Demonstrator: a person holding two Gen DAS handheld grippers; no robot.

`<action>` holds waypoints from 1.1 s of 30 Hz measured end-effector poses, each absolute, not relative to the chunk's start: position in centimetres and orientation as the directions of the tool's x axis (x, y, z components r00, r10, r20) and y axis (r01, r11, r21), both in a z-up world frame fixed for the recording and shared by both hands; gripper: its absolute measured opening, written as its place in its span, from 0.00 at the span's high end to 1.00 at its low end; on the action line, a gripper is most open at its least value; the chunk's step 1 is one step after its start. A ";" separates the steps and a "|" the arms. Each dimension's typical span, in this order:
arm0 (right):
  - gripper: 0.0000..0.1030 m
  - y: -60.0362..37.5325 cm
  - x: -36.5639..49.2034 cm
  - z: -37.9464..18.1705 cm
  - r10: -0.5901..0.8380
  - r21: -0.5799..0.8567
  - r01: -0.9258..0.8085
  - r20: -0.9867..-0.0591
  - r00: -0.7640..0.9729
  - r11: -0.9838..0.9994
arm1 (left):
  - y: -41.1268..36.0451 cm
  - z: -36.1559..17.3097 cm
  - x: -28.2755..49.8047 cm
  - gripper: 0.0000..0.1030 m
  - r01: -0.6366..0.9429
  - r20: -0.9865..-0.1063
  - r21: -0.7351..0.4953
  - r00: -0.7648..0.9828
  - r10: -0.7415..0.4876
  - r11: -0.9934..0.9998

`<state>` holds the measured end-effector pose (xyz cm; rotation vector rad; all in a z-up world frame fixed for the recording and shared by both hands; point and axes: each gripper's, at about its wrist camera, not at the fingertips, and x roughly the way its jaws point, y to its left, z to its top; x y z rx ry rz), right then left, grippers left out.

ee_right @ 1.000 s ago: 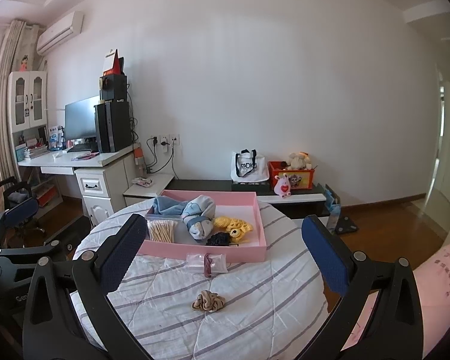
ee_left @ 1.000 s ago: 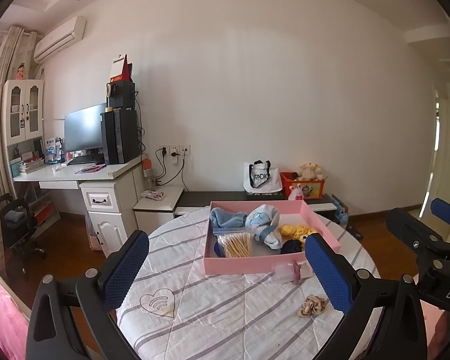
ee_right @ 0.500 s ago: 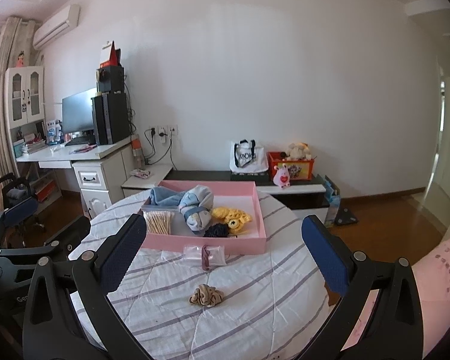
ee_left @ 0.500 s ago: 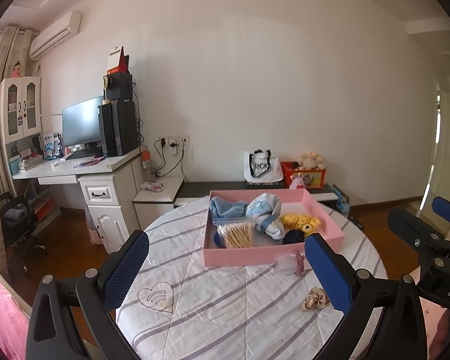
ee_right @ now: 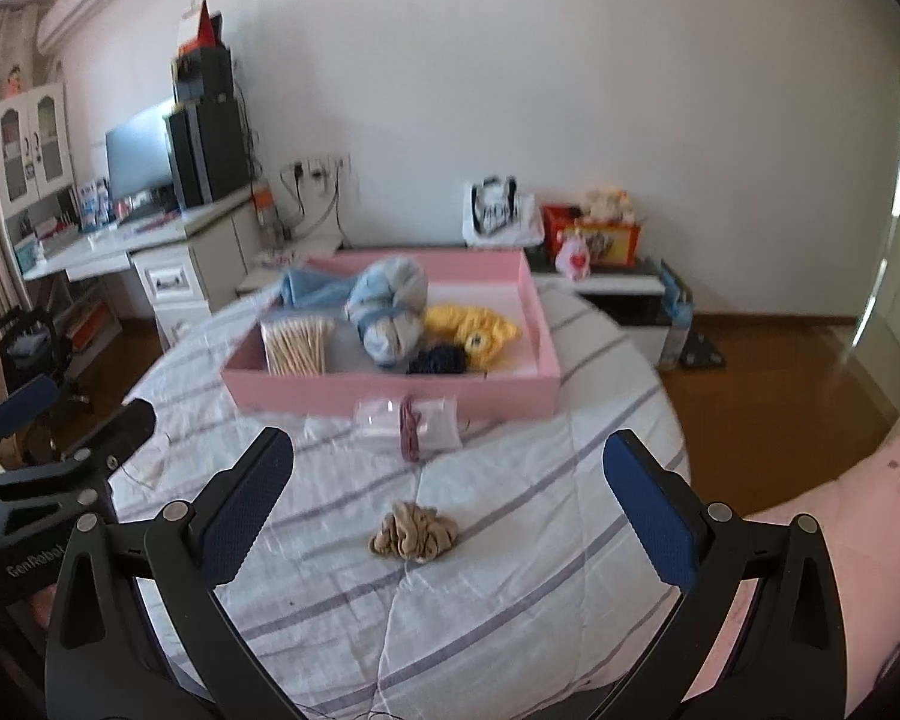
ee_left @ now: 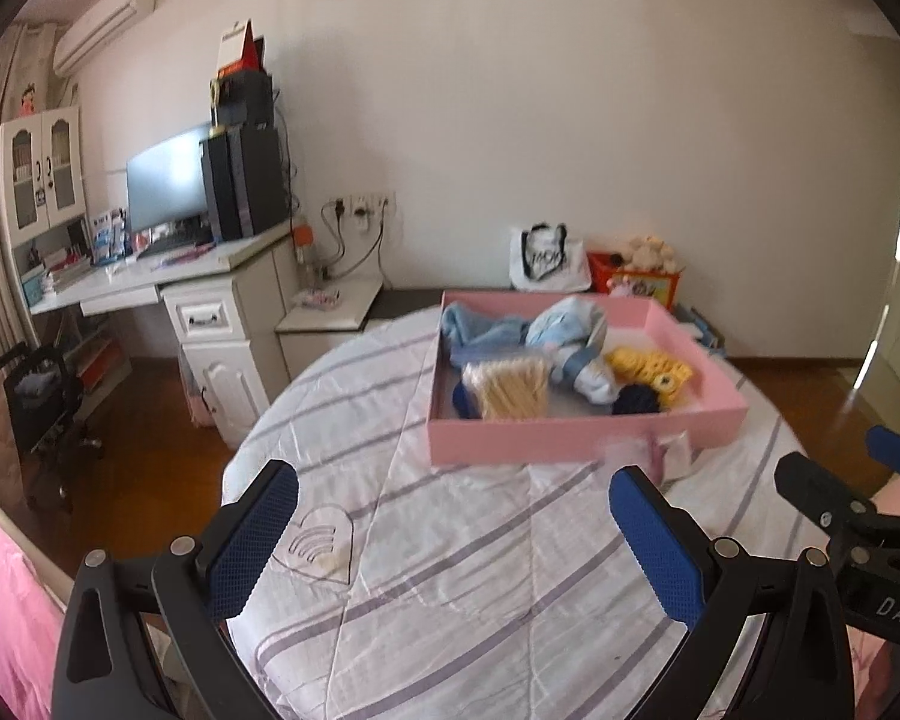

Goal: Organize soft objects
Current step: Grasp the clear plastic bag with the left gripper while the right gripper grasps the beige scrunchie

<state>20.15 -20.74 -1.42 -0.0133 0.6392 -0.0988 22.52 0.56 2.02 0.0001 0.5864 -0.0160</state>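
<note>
A pink tray [ee_right: 390, 391] [ee_left: 570, 443] sits on the round striped table. It holds light blue cloths [ee_right: 387, 309], a yellow knitted piece [ee_right: 471, 327], a dark blue scrunchie [ee_right: 438, 360] and a pack of cotton swabs [ee_right: 297, 345]. A beige scrunchie [ee_right: 413, 535] lies on the cloth in front of my right gripper [ee_right: 447, 516], which is open and empty. A clear packet with a dark red band [ee_right: 411, 423] lies against the tray's front wall. My left gripper [ee_left: 456, 546] is open and empty above the table's left part.
A white desk [ee_left: 150, 282] with a monitor stands at the left wall. A low bench [ee_right: 606, 282] with a bag and toy box is behind the table. The table edge drops to wooden floor [ee_right: 768, 378] at right.
Both grippers have tilted downward and moved closer to the table. The tray and scrunchie appear larger and nearer. Both stay open.
</note>
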 end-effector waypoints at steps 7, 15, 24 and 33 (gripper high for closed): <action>0.00 -20.9 23.4 -5.9 -0.100 -0.044 0.098 -0.714 0.693 0.994 | 1.6 -1.2 26.2 0.00 -0.013 -0.644 -0.008 0.765 0.005 1.000; 0.00 -20.4 25.1 -9.9 -0.106 -0.058 0.100 -0.799 0.592 0.993 | 2.8 -4.8 28.9 0.00 -0.033 -0.714 0.008 0.700 0.029 0.999; 0.35 -20.4 25.7 -11.7 -0.119 -0.072 0.106 -0.821 0.558 0.992 | 3.0 -7.1 29.0 0.00 -0.005 -0.743 0.024 0.669 0.022 1.000; 0.67 -22.1 25.7 -10.7 -0.107 -0.032 0.140 -0.812 0.574 0.990 | 1.9 -7.0 29.6 0.00 0.032 -0.746 -0.003 0.665 -0.024 0.999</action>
